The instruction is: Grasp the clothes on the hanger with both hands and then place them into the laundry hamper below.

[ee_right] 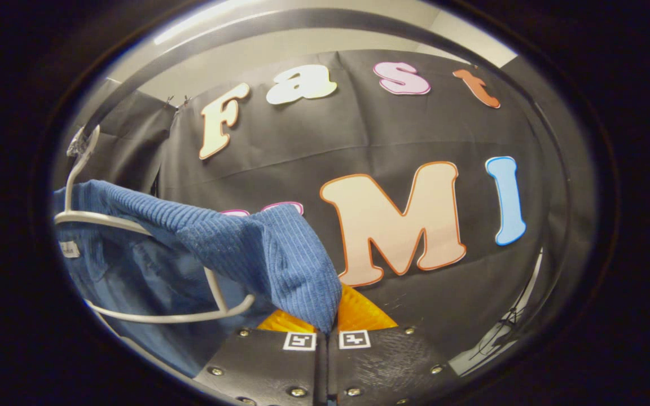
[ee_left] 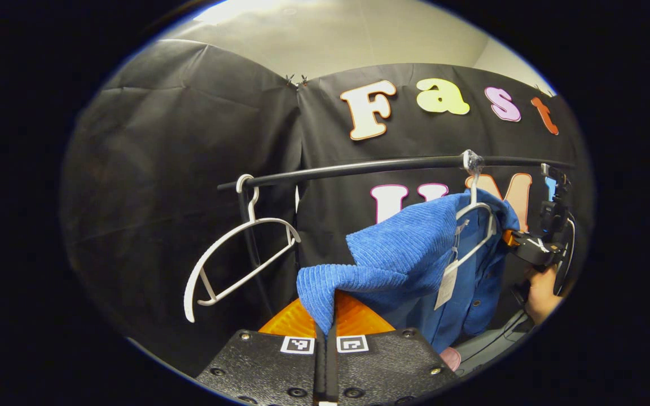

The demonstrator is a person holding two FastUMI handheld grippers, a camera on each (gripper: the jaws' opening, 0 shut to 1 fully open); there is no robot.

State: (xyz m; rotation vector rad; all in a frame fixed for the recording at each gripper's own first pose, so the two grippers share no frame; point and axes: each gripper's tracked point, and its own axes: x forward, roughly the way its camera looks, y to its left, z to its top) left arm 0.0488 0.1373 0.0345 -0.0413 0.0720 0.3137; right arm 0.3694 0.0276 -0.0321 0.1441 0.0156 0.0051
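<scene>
A: Up at the rail point(ee_left: 392, 164), your left gripper point(ee_left: 325, 327) has its fingers pressed together on a fold of the shirt point(ee_left: 409, 254), pinching the blue cloth at one shoulder.

B: And your right gripper point(ee_right: 325, 330)?

A: Same on the other side. In the right gripper view its fingers are closed on the far shoulder of the shirt point(ee_right: 280, 254), cloth caught between them. In the left gripper view you can also see it past the collar, with your hand point(ee_left: 542, 293) behind it.

B: So where does the shirt sit?

A: It hangs on the hanger point(ee_left: 480, 225), which hooks over the rail. Both shoulders are pulled outward off the hanger arms, though the collar looks draped over the hook end; the fisheye makes that hard to judge. A spare hanger point(ee_left: 235, 259) hangs well apart along the rail.

B: Which step is that?

A: You have the two-handed grasp made. I judge the lift-off comes next: raise both shoulders together so the cloth clears the hanger arms, keep your pinch firm, then lower the shirt straight down to the hamper. Pull unevenly and the hanger may swing or come along with it.
</scene>
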